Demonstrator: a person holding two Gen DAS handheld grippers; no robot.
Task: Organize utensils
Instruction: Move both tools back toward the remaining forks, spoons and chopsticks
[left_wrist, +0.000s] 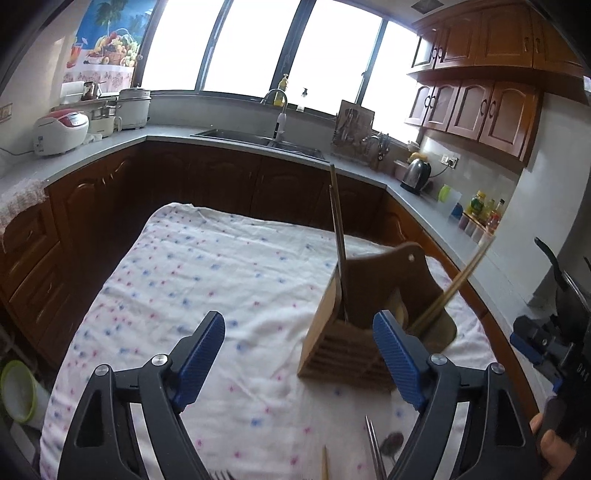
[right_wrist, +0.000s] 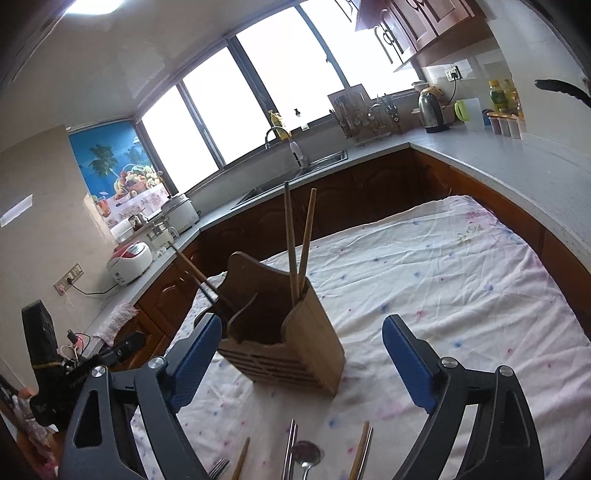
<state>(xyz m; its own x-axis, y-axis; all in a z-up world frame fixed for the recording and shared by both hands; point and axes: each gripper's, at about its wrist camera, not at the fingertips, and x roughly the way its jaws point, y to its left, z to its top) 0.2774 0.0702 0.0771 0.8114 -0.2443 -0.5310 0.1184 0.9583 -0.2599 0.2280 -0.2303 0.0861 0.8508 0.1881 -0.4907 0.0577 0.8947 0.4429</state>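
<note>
A wooden utensil holder (left_wrist: 354, 332) (right_wrist: 284, 332) stands on the flowered tablecloth (left_wrist: 207, 280) (right_wrist: 443, 280). Two chopsticks (right_wrist: 299, 240) stand upright in one compartment; they also show in the left wrist view (left_wrist: 339, 236). Another pair (left_wrist: 454, 291) (right_wrist: 199, 275) leans out of the other side. Loose utensils lie at the near edge: a spoon (right_wrist: 306, 456), a fork (right_wrist: 218, 468), metal chopsticks (right_wrist: 290, 452) and wooden chopsticks (right_wrist: 360, 450). My left gripper (left_wrist: 299, 354) is open and empty, just before the holder. My right gripper (right_wrist: 301, 358) is open and empty around the holder's front.
The table sits inside a U-shaped kitchen counter (left_wrist: 177, 129) with a sink (left_wrist: 236, 134), rice cooker (left_wrist: 59, 133), kettle (left_wrist: 415, 173) and bottles (left_wrist: 484, 210). The right hand-held gripper body (left_wrist: 554, 339) is at the table's right edge. A green-rimmed container (left_wrist: 16, 391) sits low left.
</note>
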